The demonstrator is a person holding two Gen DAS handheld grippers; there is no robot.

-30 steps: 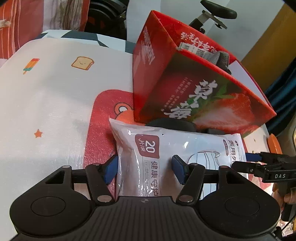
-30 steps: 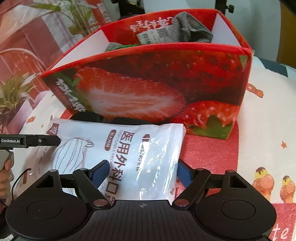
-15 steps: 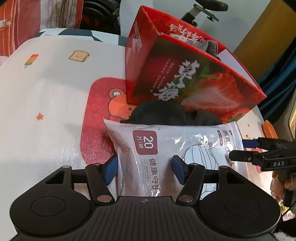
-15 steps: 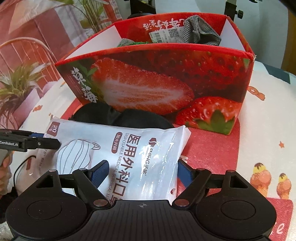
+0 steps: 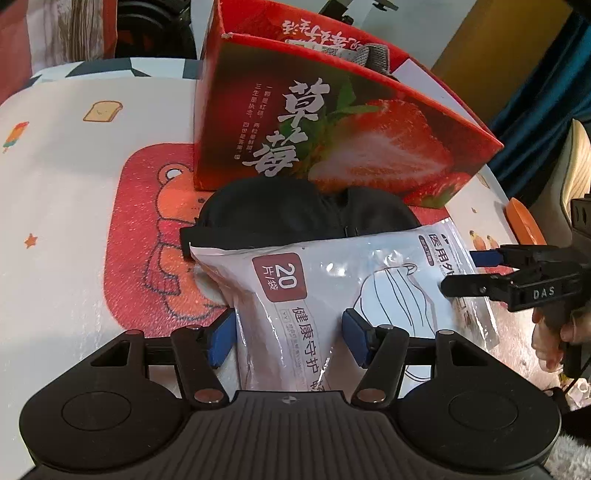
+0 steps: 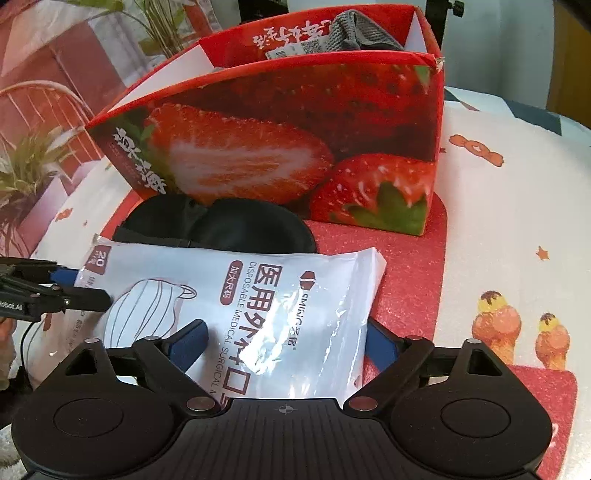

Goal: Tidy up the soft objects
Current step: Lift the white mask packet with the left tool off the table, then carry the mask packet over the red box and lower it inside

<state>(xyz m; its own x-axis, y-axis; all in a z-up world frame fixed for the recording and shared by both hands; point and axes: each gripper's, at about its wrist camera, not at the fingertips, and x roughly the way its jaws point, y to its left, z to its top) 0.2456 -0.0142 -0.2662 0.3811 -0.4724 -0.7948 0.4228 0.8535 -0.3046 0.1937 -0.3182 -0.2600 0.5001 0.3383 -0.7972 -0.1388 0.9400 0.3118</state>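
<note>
A white bag of disposable face masks [image 5: 332,280] [image 6: 258,295] lies on the mat in front of a red strawberry box [image 5: 332,129] [image 6: 277,147]. My left gripper [image 5: 288,336] is shut on one end of the bag. The other end lies between the jaws of my right gripper [image 6: 286,339], which are opening and no longer pinch it. Each gripper shows at the other view's edge: the right gripper [image 5: 469,271] and the left gripper [image 6: 81,286]. A black soft eye-mask-like item [image 5: 280,214] [image 6: 229,229] lies between bag and box. A grey cloth [image 6: 354,29] sits inside the box.
The table is covered by a white cartoon-print mat [image 5: 74,184] with a red bear patch [image 5: 147,240]. Potted plants [image 6: 22,166] stand beyond the table's left side. A person's hand [image 5: 550,347] holds the right gripper. An orange object [image 5: 521,221] sits by the right edge.
Both grippers drew back from the box with the bag, uncovering the black item behind it. The right gripper's jaws have spread wider around the bag.
</note>
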